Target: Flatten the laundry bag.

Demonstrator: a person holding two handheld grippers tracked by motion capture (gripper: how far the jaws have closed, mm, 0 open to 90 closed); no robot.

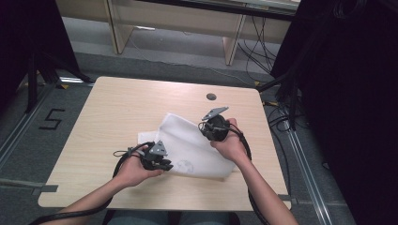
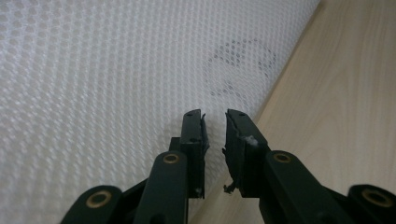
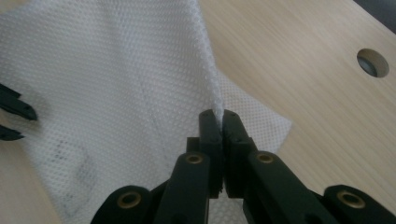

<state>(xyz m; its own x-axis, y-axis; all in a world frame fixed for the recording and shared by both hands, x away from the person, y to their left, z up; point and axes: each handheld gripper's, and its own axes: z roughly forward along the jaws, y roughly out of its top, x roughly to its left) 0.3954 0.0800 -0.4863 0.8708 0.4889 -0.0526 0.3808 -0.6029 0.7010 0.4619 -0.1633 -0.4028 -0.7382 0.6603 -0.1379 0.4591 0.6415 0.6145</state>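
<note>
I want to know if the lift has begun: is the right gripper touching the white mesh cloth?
Touching. In the right gripper view, the right gripper has its jaws shut on an edge of the white mesh cloth, which rises pinched between them.

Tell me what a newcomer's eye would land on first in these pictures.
First, the white mesh cloth in the middle of the wooden table, one edge lifted into a raised fold. The right tongs are shut on that lifted edge, pinching it between the jaws. The left tongs sit at the cloth's near edge beside a faint grey printed mark, jaws slightly apart with no cloth visibly between them.
</note>
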